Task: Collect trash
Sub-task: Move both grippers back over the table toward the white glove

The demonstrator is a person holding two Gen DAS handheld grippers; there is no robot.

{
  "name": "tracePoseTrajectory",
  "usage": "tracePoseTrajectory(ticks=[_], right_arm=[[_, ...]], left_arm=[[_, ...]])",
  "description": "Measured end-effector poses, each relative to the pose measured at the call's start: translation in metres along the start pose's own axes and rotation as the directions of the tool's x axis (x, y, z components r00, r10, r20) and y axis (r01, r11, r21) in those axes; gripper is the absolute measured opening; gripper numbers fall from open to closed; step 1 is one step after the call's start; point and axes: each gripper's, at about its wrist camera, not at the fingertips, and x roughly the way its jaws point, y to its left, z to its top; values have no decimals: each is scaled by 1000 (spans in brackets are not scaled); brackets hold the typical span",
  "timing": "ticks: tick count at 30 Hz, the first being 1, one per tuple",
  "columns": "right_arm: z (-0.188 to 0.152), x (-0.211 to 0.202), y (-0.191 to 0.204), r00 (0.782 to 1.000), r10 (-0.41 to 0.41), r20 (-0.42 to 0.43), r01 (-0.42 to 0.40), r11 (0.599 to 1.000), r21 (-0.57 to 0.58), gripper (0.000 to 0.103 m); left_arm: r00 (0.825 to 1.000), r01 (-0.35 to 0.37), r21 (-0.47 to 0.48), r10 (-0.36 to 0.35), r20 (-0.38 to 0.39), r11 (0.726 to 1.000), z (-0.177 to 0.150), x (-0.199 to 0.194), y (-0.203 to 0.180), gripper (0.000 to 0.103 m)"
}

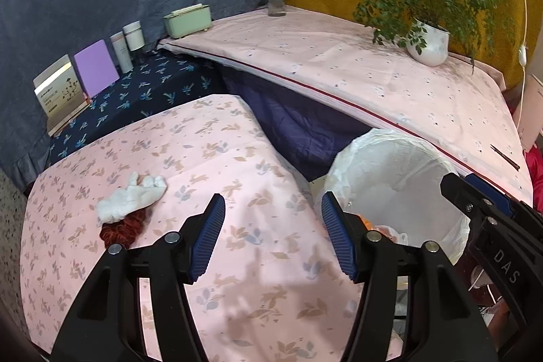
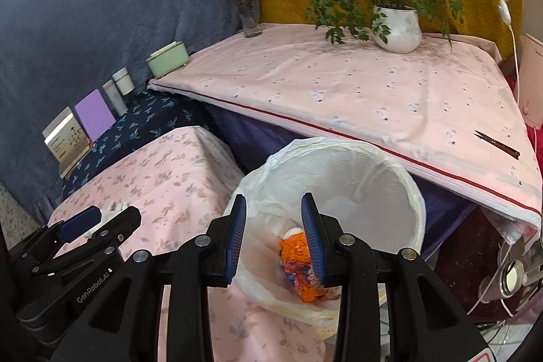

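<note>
A crumpled white tissue [image 1: 130,199] lies on the pink rabbit-print surface [image 1: 203,158], touching a dark red scrunchie [image 1: 124,229] at its near side. My left gripper [image 1: 273,209] is open and empty, to the right of the tissue. A bin lined with a white bag [image 2: 356,189] stands between the surfaces; it also shows in the left wrist view [image 1: 397,178]. An orange wrapper [image 2: 300,263] lies inside it. My right gripper [image 2: 274,209] is open and empty, above the bin's near rim. The left gripper [image 2: 101,219] shows at the left of the right wrist view.
A higher pink-covered table [image 2: 339,83] behind the bin holds a potted plant [image 2: 397,26], a flower vase [image 2: 249,9], a green box [image 2: 168,58] and a dark clip [image 2: 497,143]. Cards and bottles [image 1: 98,67] lean against the blue backdrop at the left.
</note>
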Motion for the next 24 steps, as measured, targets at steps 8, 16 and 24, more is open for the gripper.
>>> tracePoseTrajectory(ticks=[8,16,24], right_arm=[[-5,1,47,999,41,-15,-42,997,-64,35],[-15,10,103,995,93,-46,-99,984,-149,40],[-29,25,165,987,139,-85,-155,961,-229,46]], left_arm=[[999,-49,-81,49,1,996,-9,-8,54,56],[993,-116,-173,113,-26,978,-27,-8,117,60],[984,-180,-259,168,-67,949,-47,-5,181,62]])
